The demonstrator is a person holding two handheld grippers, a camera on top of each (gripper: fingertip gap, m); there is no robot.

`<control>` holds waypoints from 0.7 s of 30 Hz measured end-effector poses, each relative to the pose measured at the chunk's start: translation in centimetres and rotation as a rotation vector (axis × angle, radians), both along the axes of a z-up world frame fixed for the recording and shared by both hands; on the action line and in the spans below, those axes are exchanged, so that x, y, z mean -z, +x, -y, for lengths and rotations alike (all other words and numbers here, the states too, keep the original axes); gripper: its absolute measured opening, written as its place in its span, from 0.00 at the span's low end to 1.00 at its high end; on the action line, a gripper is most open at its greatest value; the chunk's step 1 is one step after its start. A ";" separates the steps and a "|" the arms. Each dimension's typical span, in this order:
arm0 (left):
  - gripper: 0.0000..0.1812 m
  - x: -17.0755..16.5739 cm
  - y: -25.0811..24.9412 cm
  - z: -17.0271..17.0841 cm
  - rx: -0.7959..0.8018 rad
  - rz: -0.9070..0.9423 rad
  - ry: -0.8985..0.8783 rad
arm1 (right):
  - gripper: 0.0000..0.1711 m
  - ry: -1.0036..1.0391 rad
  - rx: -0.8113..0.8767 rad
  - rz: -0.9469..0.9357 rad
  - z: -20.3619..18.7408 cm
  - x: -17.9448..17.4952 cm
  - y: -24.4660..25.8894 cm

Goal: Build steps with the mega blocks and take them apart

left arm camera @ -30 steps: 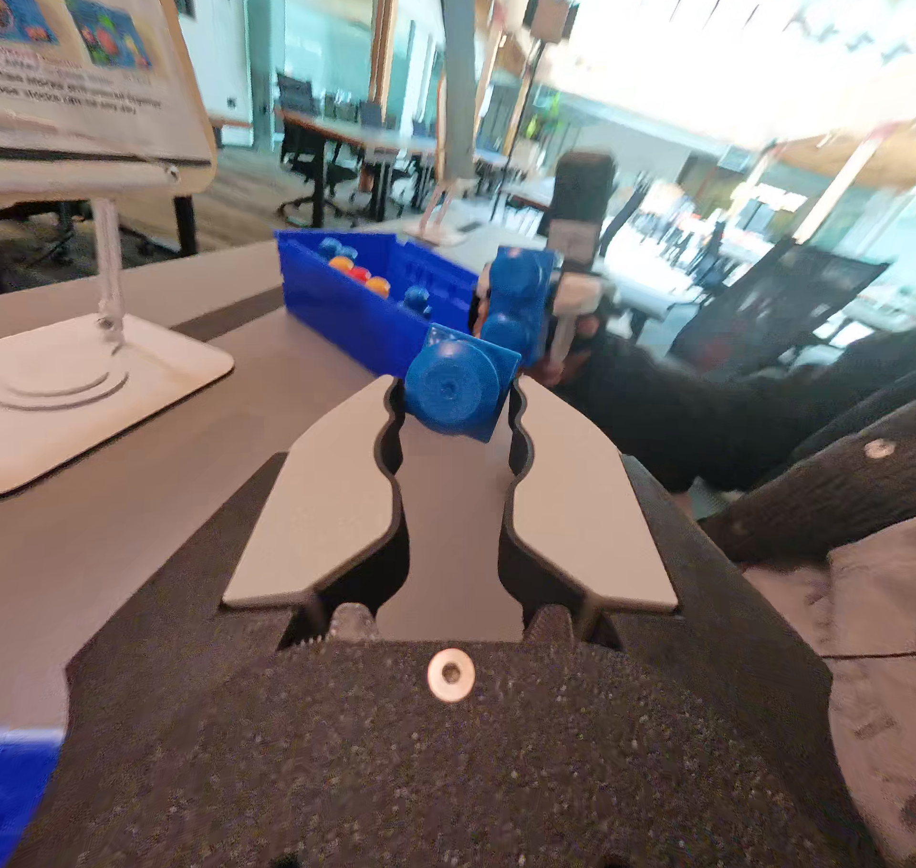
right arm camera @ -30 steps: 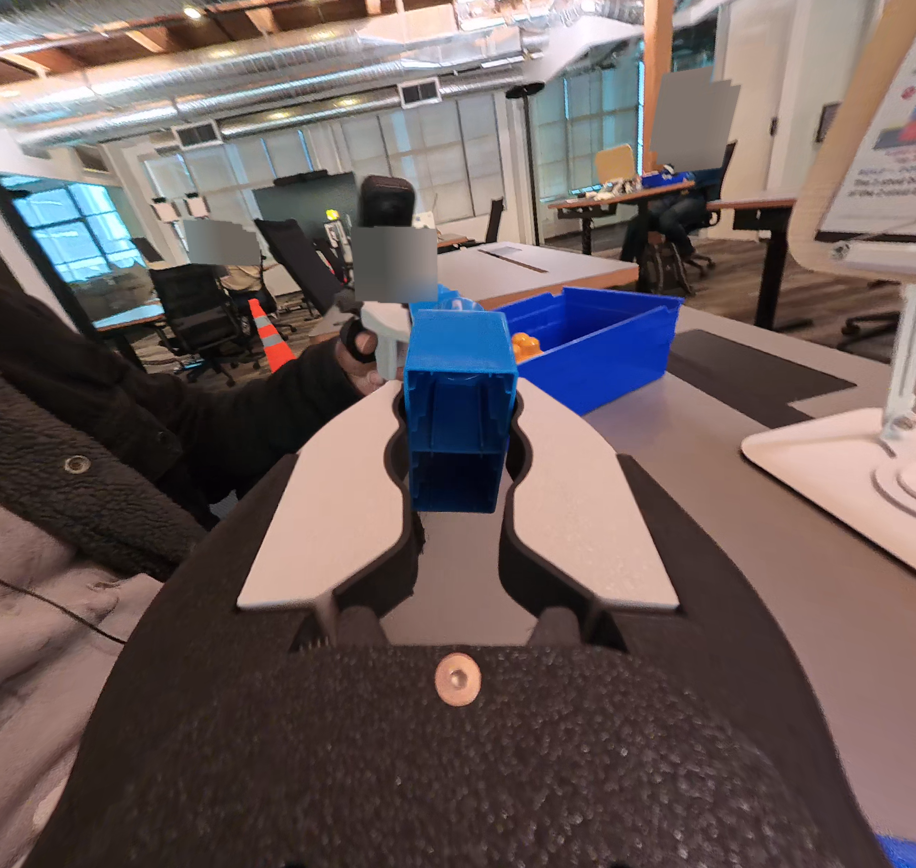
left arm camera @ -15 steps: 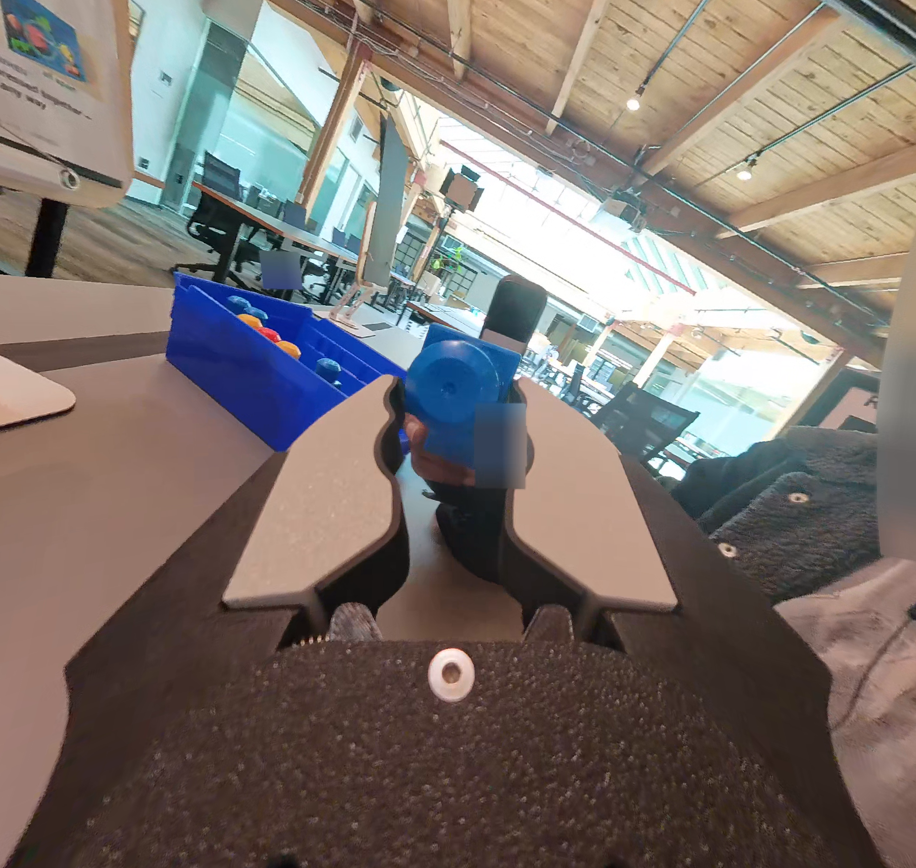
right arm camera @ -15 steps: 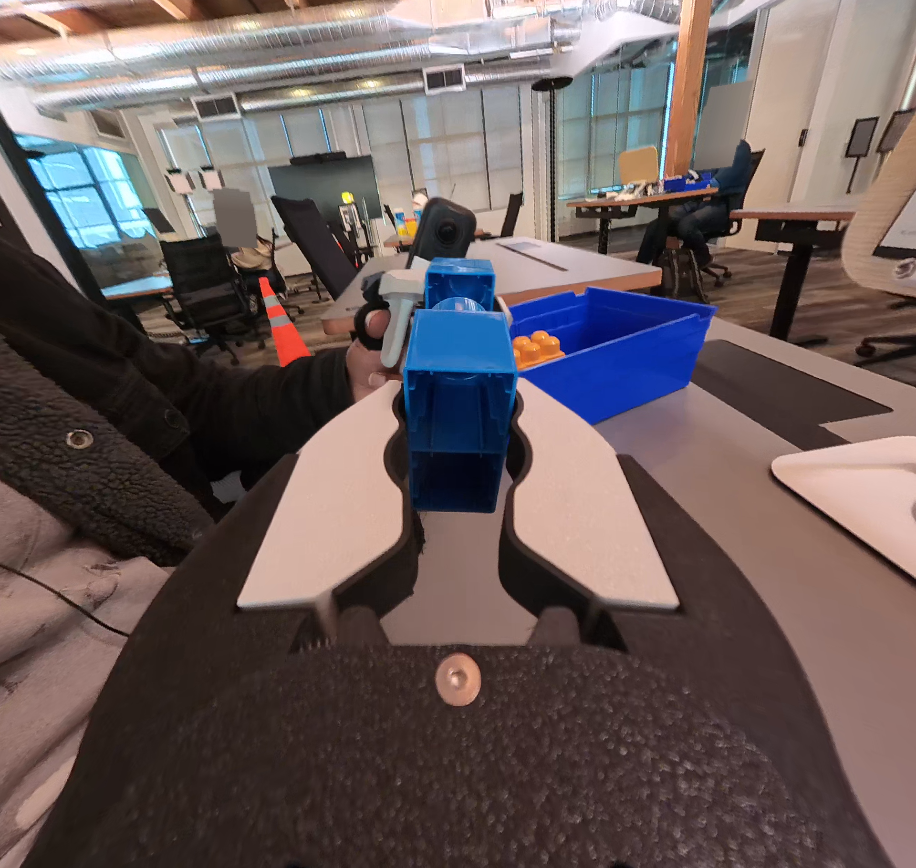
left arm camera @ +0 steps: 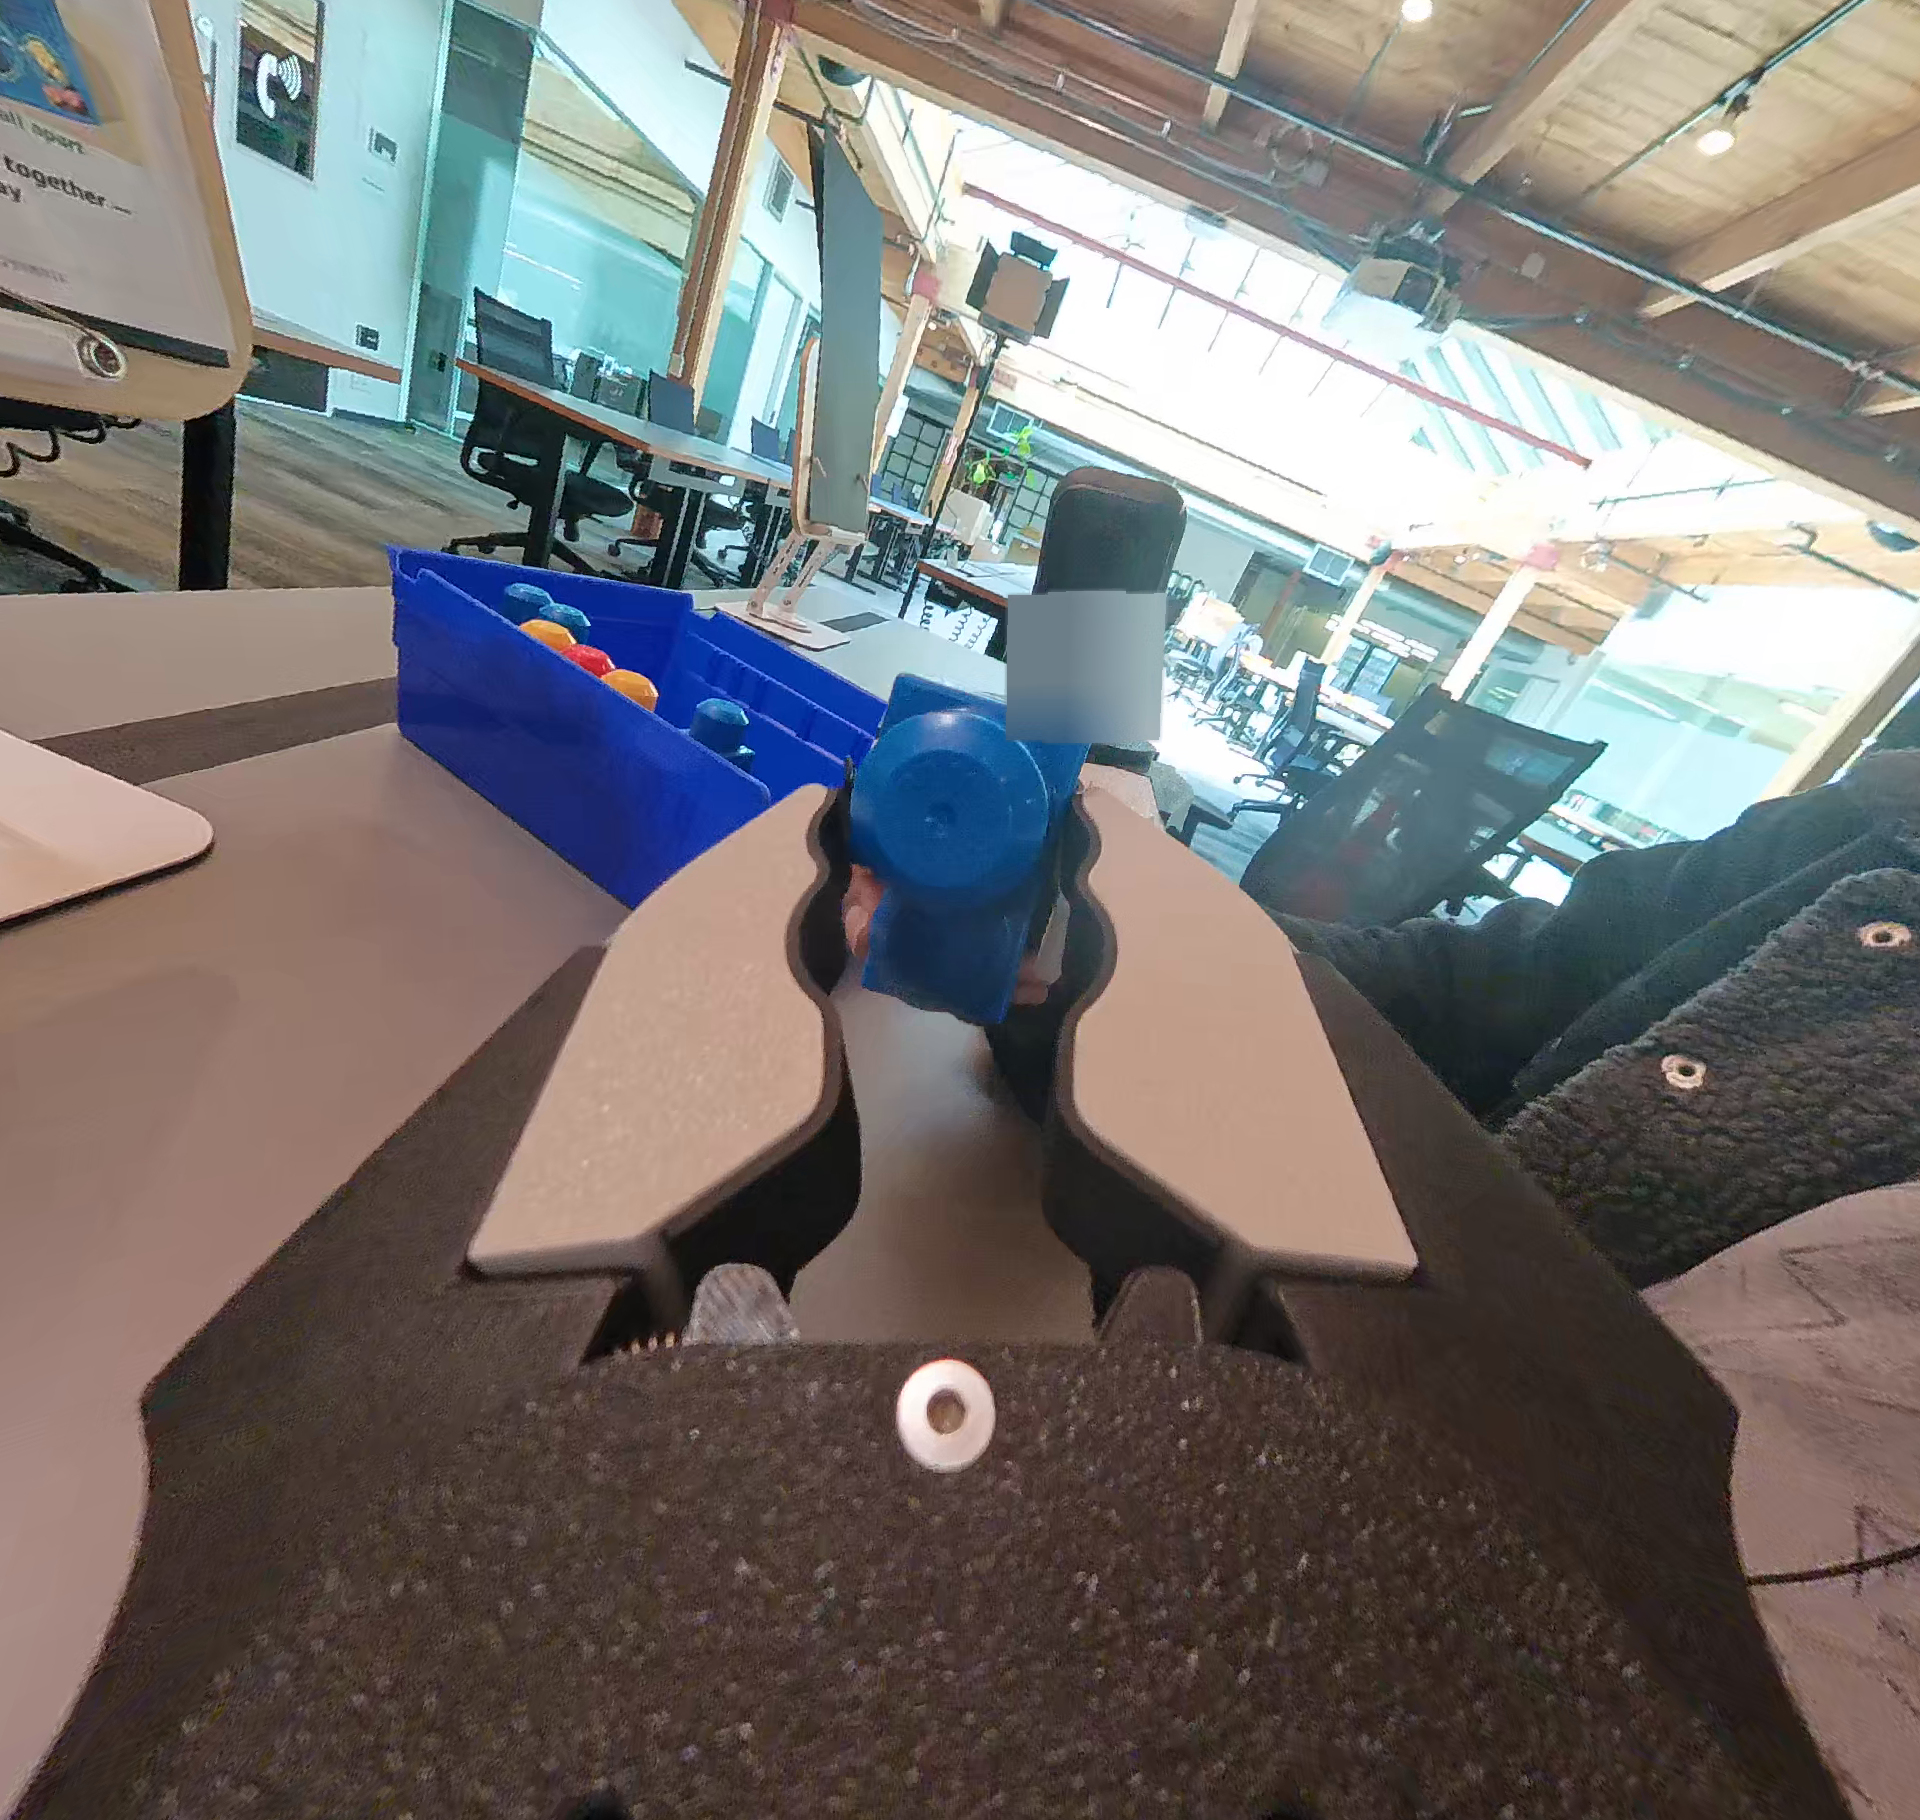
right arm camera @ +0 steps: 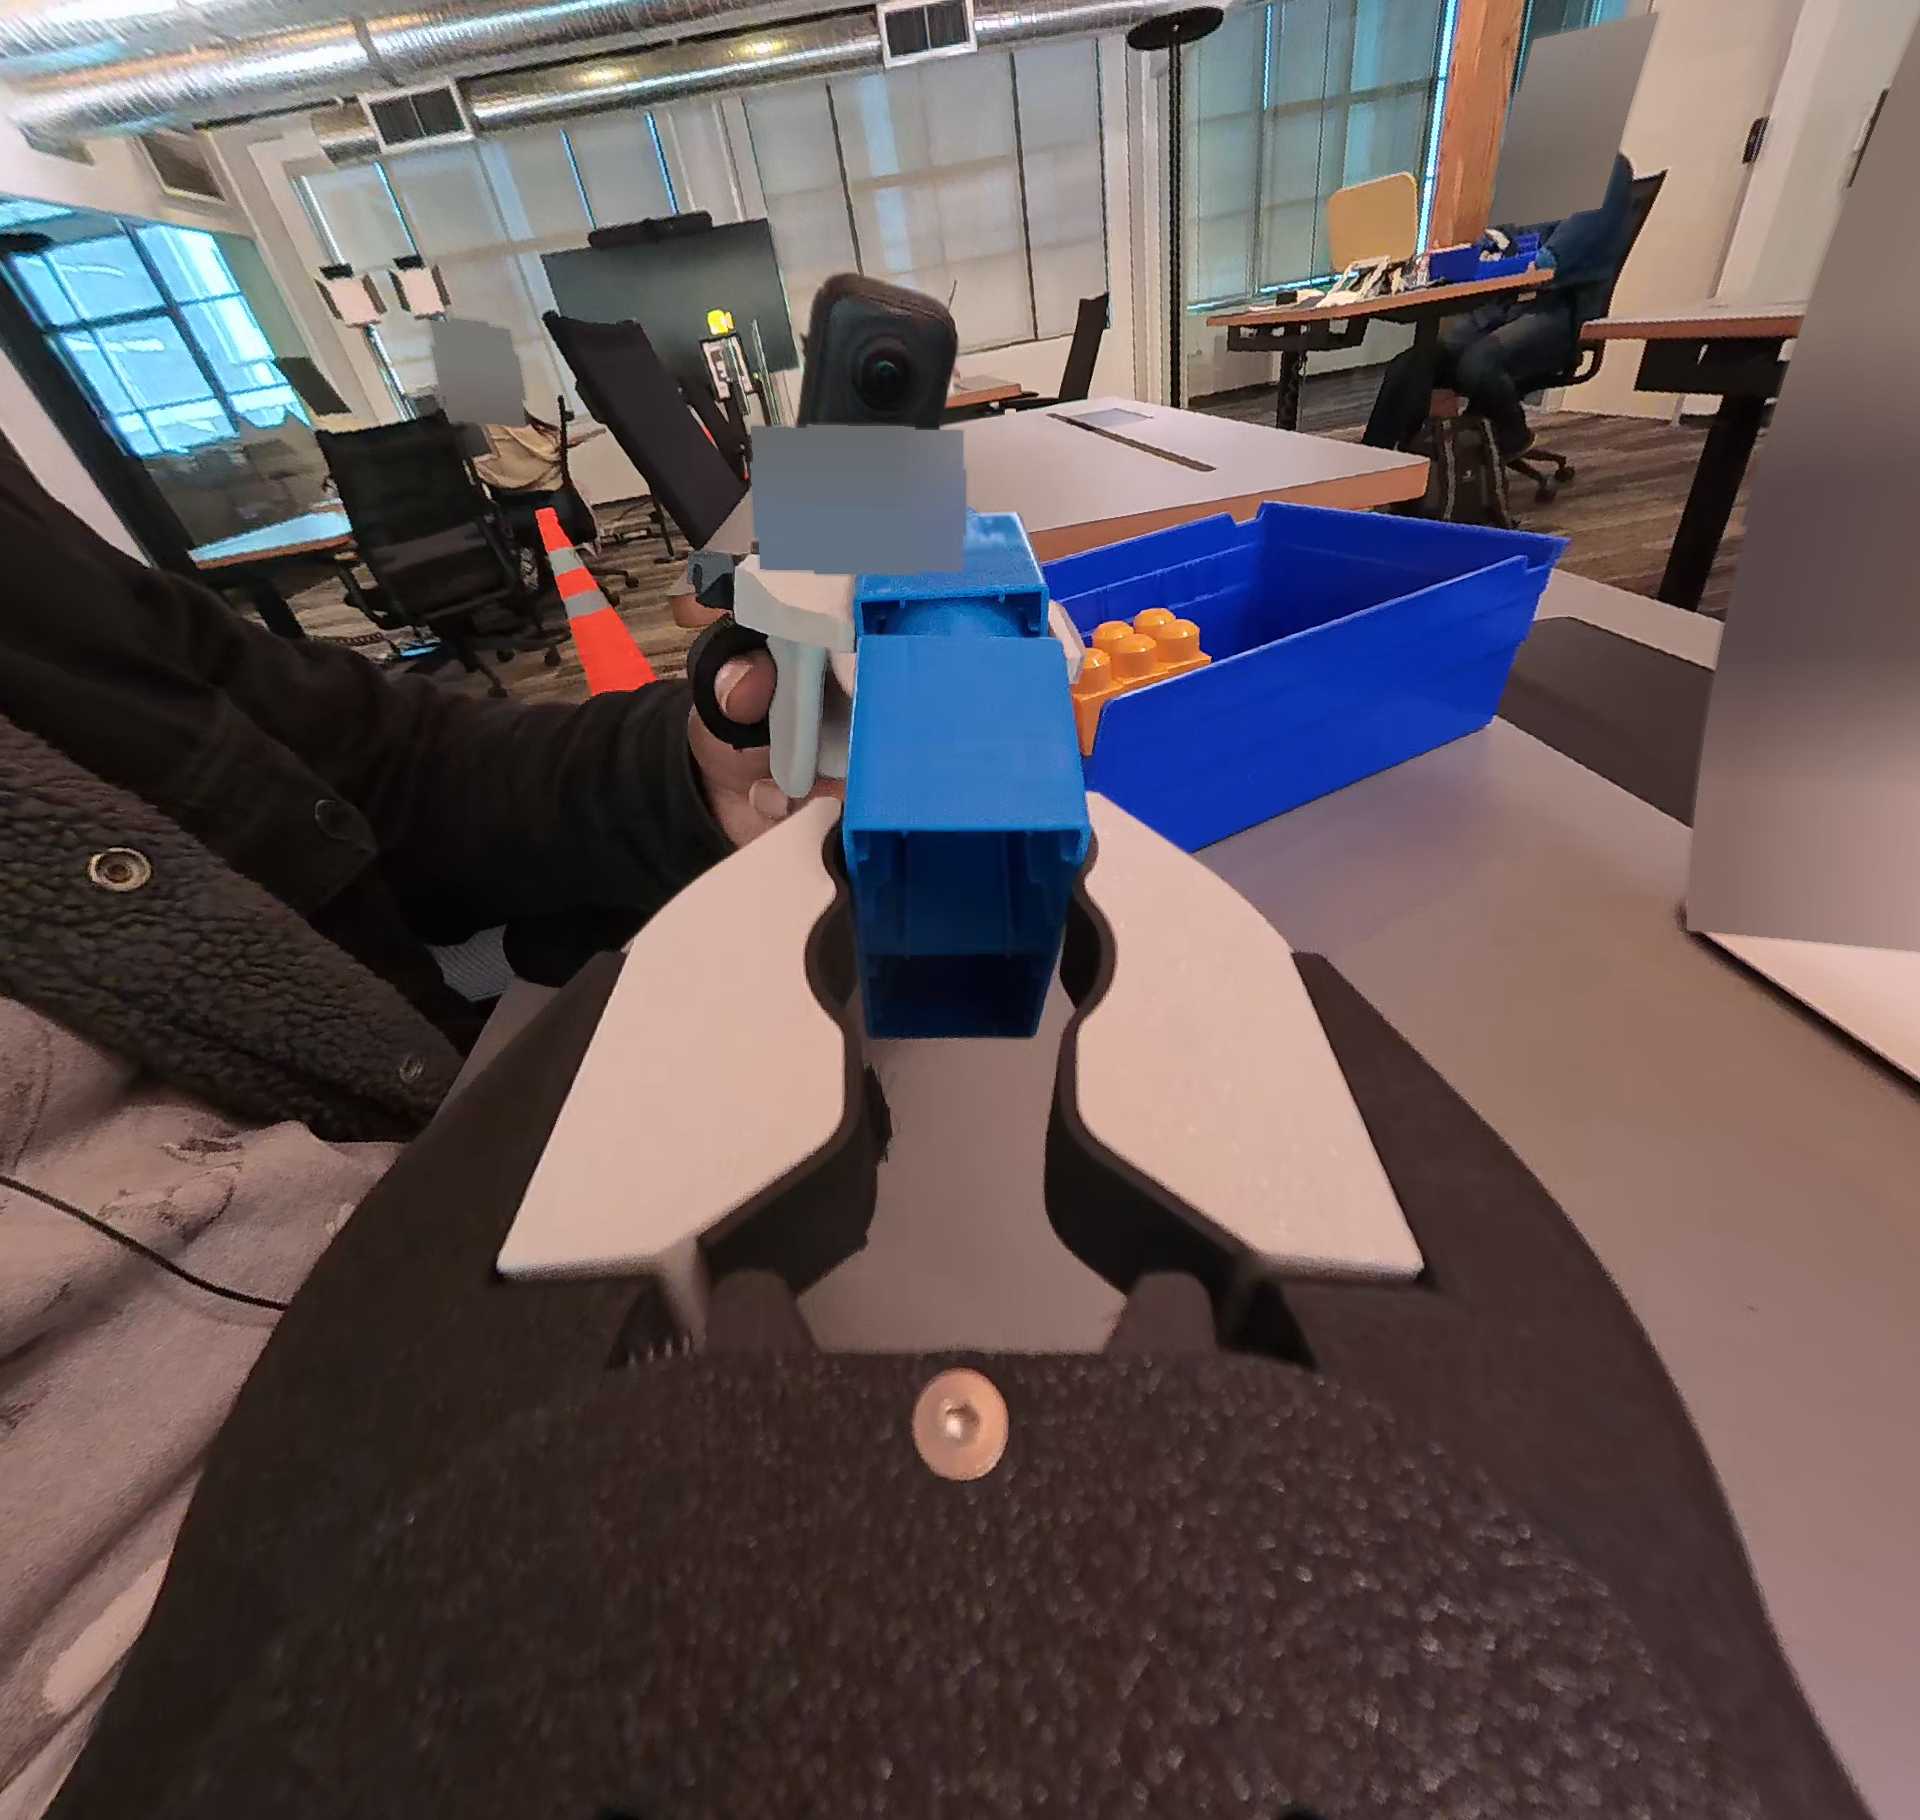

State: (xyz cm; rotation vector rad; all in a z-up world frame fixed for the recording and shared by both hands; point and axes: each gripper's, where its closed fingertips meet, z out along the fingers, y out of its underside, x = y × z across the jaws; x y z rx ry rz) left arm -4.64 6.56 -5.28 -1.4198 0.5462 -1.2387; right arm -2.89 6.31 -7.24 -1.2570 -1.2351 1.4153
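- Both pairs of jaws are clamped on blue blocks held above a grey table (left arm camera: 260, 1022): the left gripper (left arm camera: 951, 897) grips a single-stud blue block (left arm camera: 948, 866), the right gripper (right arm camera: 961, 918) a blue block (right arm camera: 961, 814) seen from its hollow underside.
- The left wrist view shows the rounded stud of its block facing the camera, with a second blue piece just behind it; whether the two are joined cannot be told.
- The right wrist view shows the open, ribbed square cavity of its block, and beyond it another blue block (right arm camera: 951, 586) carried by the left gripper, touching or nearly touching the first.
- Only the right wrist view shows the hand (right arm camera: 738, 731) on the other gripper's white trigger, a dark sleeve, and the black camera mounted on top.
- A blue plastic bin (left arm camera: 582, 742) sits on the table beyond the grippers. The left wrist view shows blue, orange and red studs inside; the right wrist view shows only an orange block (right arm camera: 1132, 658) at its near end.
- The gripper fingers are smooth pale grey plates on rough black foam-like bodies.
- A white stand base (left arm camera: 73, 835) lies on the table at the left edge of the left wrist view; bare tabletop separates it from the bin.
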 end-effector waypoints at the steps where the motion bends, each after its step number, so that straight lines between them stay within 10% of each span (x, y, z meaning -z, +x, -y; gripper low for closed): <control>1: 0.22 0.0 0.0 0.1 0.001 -0.010 0.003 | 0.21 0.001 -0.002 0.001 0.0 0.1 0.0; 21: 0.20 5.8 1.7 3.5 0.239 -0.516 0.062 | 0.21 0.177 -0.167 0.352 2.0 4.0 2.2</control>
